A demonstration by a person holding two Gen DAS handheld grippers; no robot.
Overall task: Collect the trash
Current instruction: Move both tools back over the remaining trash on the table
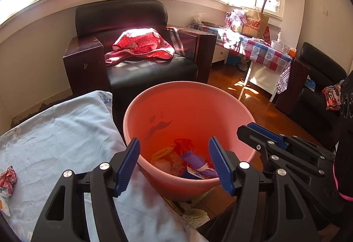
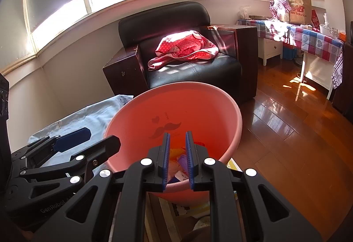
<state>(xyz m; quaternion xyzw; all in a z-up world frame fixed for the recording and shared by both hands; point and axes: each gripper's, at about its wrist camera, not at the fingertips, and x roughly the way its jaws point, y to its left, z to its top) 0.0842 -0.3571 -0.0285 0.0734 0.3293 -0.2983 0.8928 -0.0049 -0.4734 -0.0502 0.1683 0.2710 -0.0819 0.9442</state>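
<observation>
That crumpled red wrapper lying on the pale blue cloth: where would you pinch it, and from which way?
Pinch the crumpled red wrapper across its bunched middle, coming down from above. It sits as a raised wad on the flat pale blue cloth, so fingers can likely close on either side. The open left gripper is nearest.

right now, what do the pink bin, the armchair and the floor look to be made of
Pink bin: likely moulded plastic, smooth and slightly translucent where sunlight glows through its wall.
Armchair: black leather or leather-look covering, glossy with stitched seams; which of the two is unclear.
Floor: wood planks or wood-look laminate, polished, showing board lines and bright reflections.
</observation>
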